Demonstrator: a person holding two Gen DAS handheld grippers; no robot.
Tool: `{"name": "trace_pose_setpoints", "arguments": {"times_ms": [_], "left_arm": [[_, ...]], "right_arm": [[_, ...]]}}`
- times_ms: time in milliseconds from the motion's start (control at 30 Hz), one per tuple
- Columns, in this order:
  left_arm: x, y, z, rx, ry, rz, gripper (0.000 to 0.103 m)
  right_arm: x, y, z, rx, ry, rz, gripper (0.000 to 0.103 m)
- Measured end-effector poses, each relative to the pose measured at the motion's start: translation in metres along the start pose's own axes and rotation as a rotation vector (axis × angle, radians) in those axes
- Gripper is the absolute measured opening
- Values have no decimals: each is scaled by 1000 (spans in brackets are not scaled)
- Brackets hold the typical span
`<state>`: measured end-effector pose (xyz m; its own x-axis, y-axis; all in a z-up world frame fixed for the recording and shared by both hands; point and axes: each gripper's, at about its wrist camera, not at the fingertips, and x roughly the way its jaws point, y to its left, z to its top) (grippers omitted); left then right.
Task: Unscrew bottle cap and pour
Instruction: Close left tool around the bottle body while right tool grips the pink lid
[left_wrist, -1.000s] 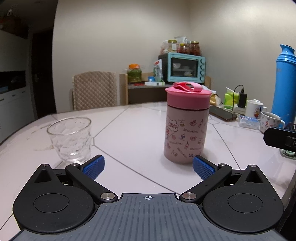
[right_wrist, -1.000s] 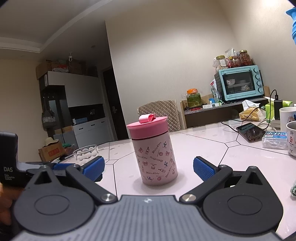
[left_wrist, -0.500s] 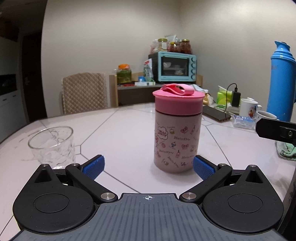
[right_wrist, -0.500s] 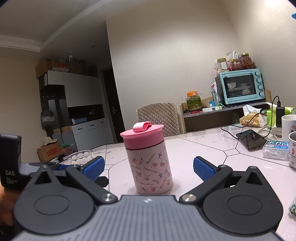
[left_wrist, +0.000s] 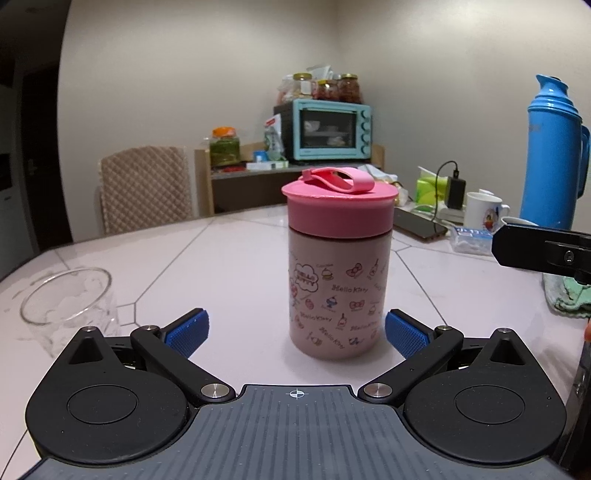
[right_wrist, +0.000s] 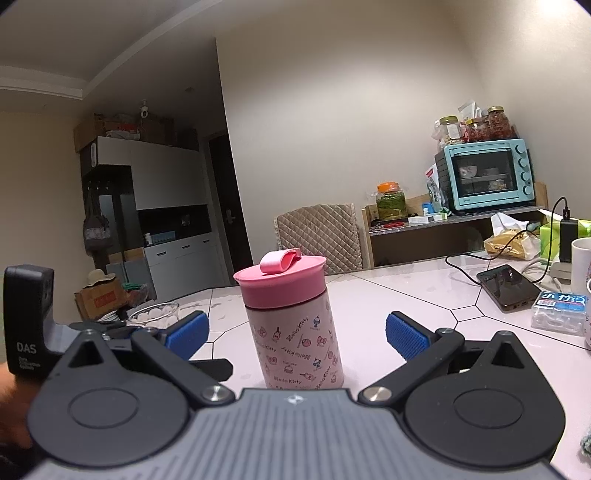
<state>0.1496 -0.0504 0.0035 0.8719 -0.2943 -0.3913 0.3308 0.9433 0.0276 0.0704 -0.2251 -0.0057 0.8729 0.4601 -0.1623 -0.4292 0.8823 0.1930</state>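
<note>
A pink Hello Kitty bottle (left_wrist: 338, 295) with a darker pink screw cap (left_wrist: 339, 210) stands upright on the white table (left_wrist: 229, 266). It also shows in the right wrist view (right_wrist: 295, 332). My left gripper (left_wrist: 297, 332) is open, its blue pads just short of the bottle's base, not touching. My right gripper (right_wrist: 297, 334) is open too, with the bottle standing close between its pads. An empty clear glass (left_wrist: 70, 306) stands at the left, also seen behind my left gripper in the right wrist view (right_wrist: 153, 314).
A tall blue thermos (left_wrist: 550, 155), white mugs (left_wrist: 484, 214), a phone (right_wrist: 508, 286) on a charging cable, a small plastic box (right_wrist: 559, 312) and a green cloth (left_wrist: 565, 295) lie on the table's right side. A chair (left_wrist: 144, 188) and a shelf with a teal oven (left_wrist: 328, 129) stand behind.
Both grippers have moved closer to the bottle. In the left wrist view the bottle is now centred and the glass has slid to the left edge. Both jaws stay open.
</note>
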Motion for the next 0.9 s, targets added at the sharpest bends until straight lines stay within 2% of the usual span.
{"name": "trace_pose_setpoints", "arguments": {"times_ms": [900], "left_arm": [[42,2,12,34,1,-80,103]], "right_arm": [[28,-14,20,-13,5,61,103]]}}
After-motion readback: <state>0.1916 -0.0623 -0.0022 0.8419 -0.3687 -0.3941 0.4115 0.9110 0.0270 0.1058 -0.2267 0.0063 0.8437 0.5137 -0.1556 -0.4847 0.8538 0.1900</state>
